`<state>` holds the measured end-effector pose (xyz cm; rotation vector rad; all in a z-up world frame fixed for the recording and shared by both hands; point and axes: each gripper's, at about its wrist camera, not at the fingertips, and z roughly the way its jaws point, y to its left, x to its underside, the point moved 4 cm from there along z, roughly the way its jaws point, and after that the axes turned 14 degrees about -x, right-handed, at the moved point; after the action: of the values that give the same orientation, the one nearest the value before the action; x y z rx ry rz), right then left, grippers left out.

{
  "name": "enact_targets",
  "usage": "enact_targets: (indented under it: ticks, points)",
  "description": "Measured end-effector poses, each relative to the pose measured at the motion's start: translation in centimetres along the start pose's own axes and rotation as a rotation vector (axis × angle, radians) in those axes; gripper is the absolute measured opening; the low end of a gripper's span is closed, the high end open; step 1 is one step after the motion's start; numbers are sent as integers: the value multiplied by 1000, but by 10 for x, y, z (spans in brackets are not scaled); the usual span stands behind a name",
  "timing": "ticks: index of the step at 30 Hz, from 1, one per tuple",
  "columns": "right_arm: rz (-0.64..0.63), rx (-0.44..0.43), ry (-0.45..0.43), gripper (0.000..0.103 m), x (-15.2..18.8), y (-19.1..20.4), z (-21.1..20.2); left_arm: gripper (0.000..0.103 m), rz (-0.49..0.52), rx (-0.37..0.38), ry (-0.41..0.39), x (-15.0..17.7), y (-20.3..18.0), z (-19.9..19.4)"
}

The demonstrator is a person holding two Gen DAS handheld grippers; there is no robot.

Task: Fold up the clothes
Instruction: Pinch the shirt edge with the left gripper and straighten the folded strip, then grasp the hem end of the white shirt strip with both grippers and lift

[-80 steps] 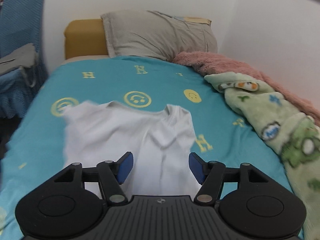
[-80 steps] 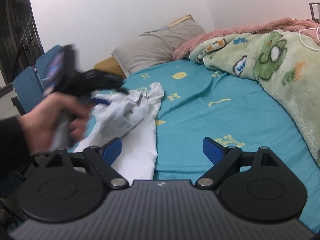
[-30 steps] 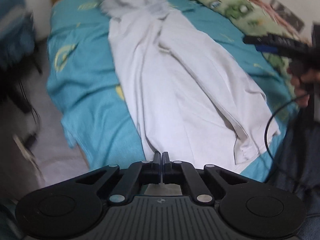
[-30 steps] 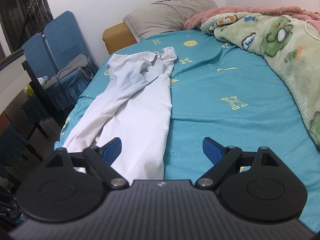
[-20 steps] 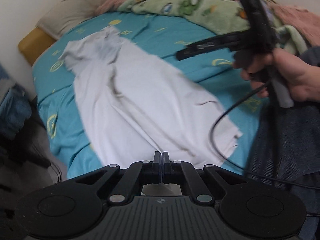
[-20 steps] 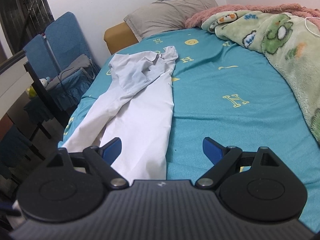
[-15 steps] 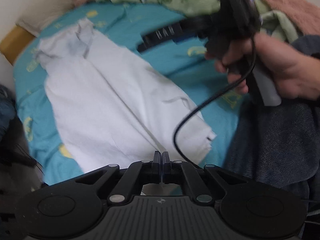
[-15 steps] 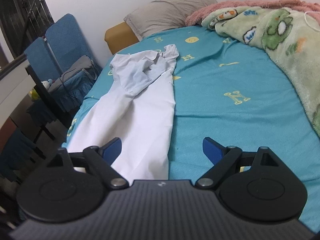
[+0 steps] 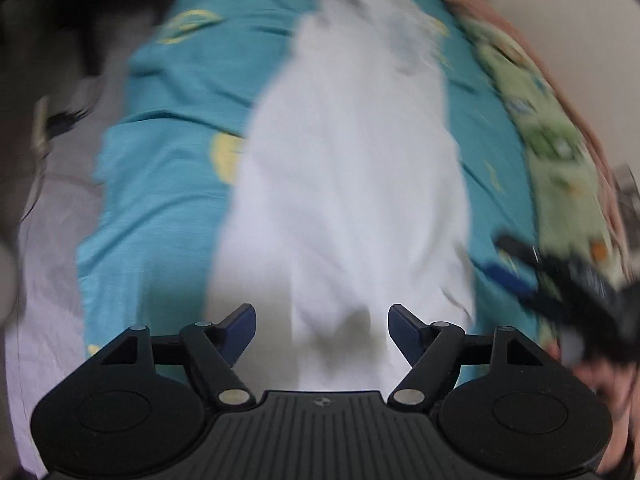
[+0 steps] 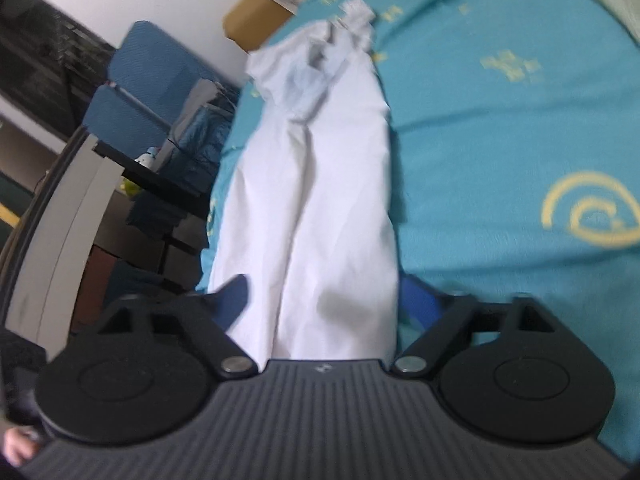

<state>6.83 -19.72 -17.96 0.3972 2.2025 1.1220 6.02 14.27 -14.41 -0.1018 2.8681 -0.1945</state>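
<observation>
- Nearest: left tool (image 9: pixel 322 326) with jaws opening, near hem of the white garment (image 9: pixel 344 184) lying between the pads, none pressing it.
- Right tool (image 10: pixel 322 296) jaws closing; same hem between them, the cloth overlaps the right pad but no pinch shows.
- Garment's long axis runs straight away from both tools up the teal bed (image 10: pixel 500 128), collar farthest.
- Left view, blurred, shows the right tool (image 9: pixel 560 276) just beside the hem's right corner; right view alone shows crumpled collar folds.
</observation>
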Motion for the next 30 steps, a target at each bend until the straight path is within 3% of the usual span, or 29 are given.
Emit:
enact_targets:
  ticks: [3, 6, 12, 16, 19, 21, 22, 26, 30]
  points:
    - [76, -19, 5, 76, 6, -8, -7, 77, -83, -88, 24, -10, 22, 16]
    - [126, -20, 11, 75, 13, -14, -11, 76, -82, -160, 82, -10, 30, 29]
    - [222, -21, 79, 75, 31, -25, -10, 78, 70, -232, 76, -3, 8, 40]
    - [218, -42, 162, 76, 45, -19, -3, 75, 133, -193, 76, 3, -6, 42]
    - [205, -54, 221, 73, 56, -13, 1, 56, 154, -124, 78, 9, -12, 38]
    - [195, -42, 242, 61, 64, -9, -2, 27, 158, -73, 81, 13, -15, 36]
    - [188, -33, 251, 56, 67, -7, -3, 24, 163, -60, 81, 14, -16, 35]
    - [126, 18, 274, 52, 78, 2, -5, 26, 192, -99, 98, 19, -21, 38]
    - [49, 65, 293, 52, 88, 12, -3, 41, 261, -115, 90, 24, -34, 39]
